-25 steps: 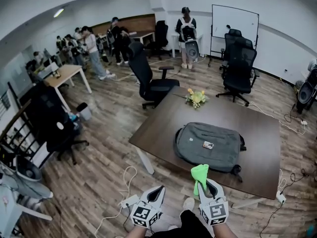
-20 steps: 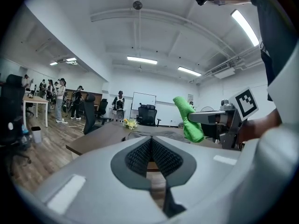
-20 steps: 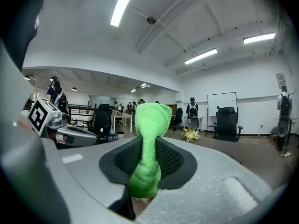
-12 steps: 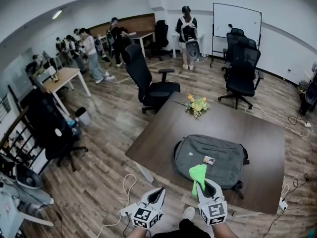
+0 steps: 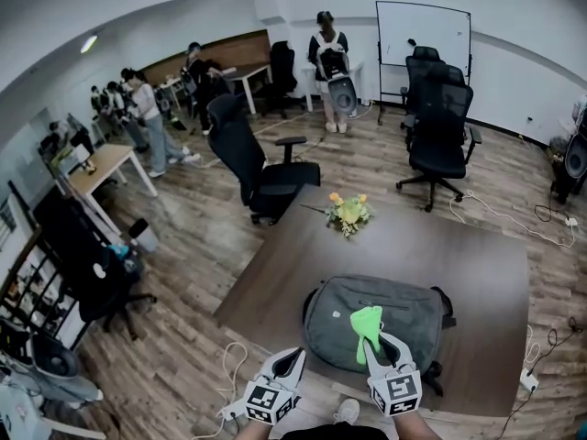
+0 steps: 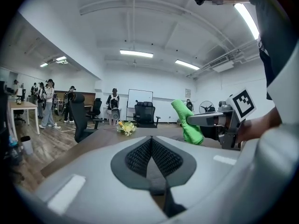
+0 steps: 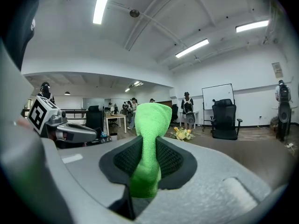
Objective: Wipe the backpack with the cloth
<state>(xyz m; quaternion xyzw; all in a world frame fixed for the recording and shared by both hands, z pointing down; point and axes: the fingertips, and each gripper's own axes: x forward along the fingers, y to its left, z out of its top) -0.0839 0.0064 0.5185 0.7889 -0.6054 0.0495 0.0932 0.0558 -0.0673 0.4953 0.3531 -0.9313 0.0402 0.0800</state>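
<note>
Over the last second the backpack (image 5: 417,314) has slid from the middle of the head view down to the lower centre, and the tabletop (image 5: 477,264) now fills more of the lower right. I take this to mean the person has walked up to it. The green cloth (image 5: 367,324), which showed below the bag's near edge a second ago, now overlaps the bag's near half in the picture. The approach looks nearly done, but wiping has not begun as far as I can judge, and the head view does not tell whether the cloth touches the fabric or hangs above it. The right gripper (image 5: 379,345) has its fingers clamped on the cloth. Its own view shows this best, with the cloth pinched low between the 2 dark pads and standing up as a folded wad, though that view shows no backpack at all. The left gripper (image 5: 295,354) sits at the lower left of centre, off the bag. Its view shows its fingers together with nothing between them, and it gives a side look at the other gripper with the cloth sticking up. Only the head view shows the bag lying flat, with the flowers (image 5: 347,212) beyond it.
</note>
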